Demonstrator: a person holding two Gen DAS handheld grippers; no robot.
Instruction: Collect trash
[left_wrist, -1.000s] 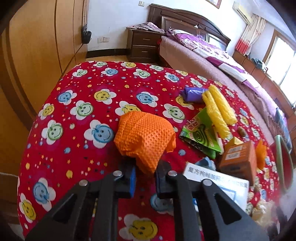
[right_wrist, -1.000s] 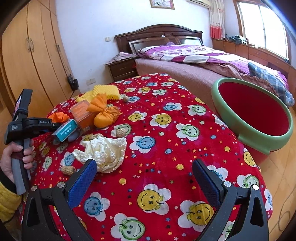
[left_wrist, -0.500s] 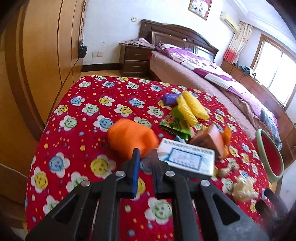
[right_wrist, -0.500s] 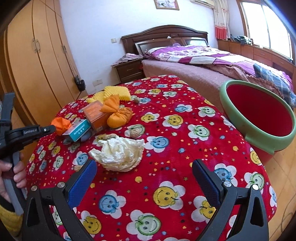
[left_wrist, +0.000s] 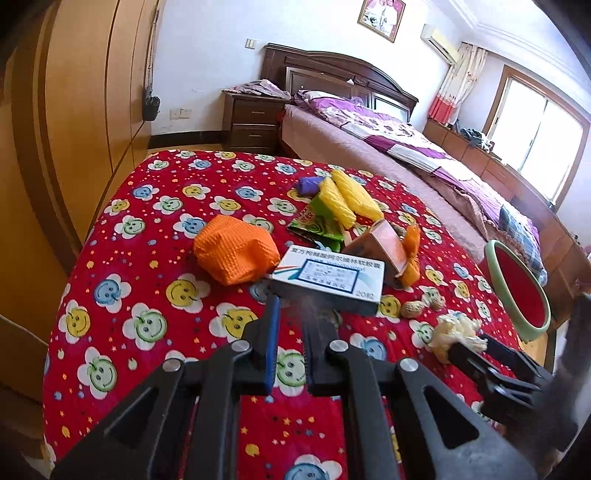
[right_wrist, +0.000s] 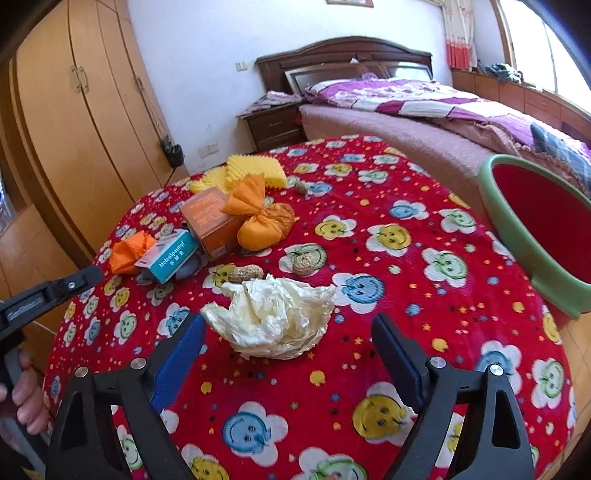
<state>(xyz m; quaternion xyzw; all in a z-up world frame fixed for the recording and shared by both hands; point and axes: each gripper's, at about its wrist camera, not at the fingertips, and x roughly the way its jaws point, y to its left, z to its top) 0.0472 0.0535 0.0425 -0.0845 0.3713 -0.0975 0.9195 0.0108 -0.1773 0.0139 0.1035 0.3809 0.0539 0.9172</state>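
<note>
Crumpled cream paper wad (right_wrist: 271, 322) before my gripper, matt, creased. Tablecloth (right_wrist: 406, 295) fuzzy ribbed cloth. Basin (right_wrist: 517, 236) smooth glossy plastic. Wardrobe (right_wrist: 92, 122) satin wood.

Sunlit bedroom: white walls (left_wrist: 207, 55), wooden wardrobe (right_wrist: 92, 122), dark headboard (right_wrist: 343, 62), nightstand (left_wrist: 255, 122), bright window (left_wrist: 546, 147).

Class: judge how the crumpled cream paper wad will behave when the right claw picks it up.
The crumpled paper wad looks thin and creased, so it probably crushes between the closing right claw. Likely very light. Its irregular shape suggests it won't roll.
</note>
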